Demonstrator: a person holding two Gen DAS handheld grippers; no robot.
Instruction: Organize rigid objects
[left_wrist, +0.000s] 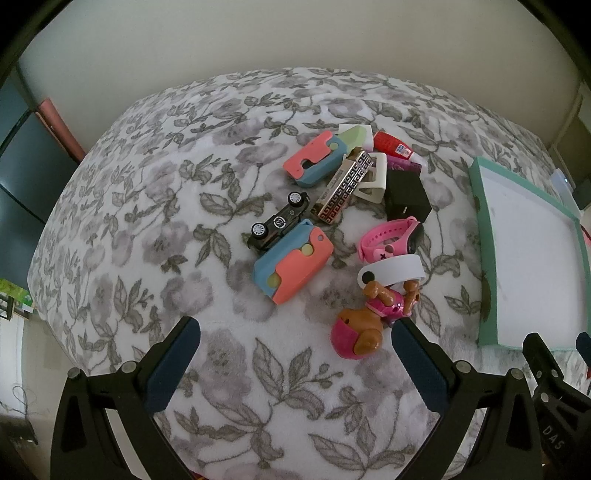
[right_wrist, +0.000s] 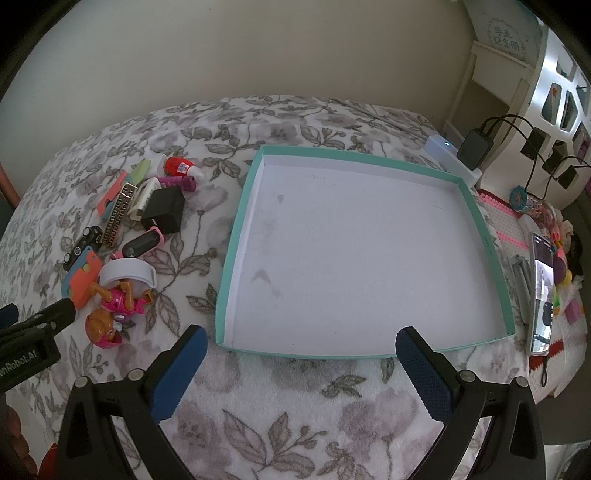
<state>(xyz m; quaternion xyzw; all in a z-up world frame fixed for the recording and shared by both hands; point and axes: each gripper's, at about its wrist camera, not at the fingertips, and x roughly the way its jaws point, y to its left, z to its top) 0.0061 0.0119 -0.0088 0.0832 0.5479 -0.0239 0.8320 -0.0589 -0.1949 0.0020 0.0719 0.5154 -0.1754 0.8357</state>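
- Left gripper (left_wrist: 295, 354) hovers low over the floral blanket (left_wrist: 147, 229), fingers spread wide, nothing held; dog figure (left_wrist: 364, 325) just ahead.
- Right gripper (right_wrist: 301, 360) likewise wide open and empty, at the teal tray (right_wrist: 236, 236).
- Toys heaped left of the tray, none inside.
- Judged: first pick pending; next, close on the figure.

We see a shallow teal-rimmed tray (right_wrist: 476, 221), white inside and bare, lying flat on the floral blanket. Just left of it lies a cluster: two coral-and-blue cases (left_wrist: 291, 260), a black toy car (left_wrist: 279, 225), a pink watch (left_wrist: 391, 240), a puppy figure (left_wrist: 369, 321).
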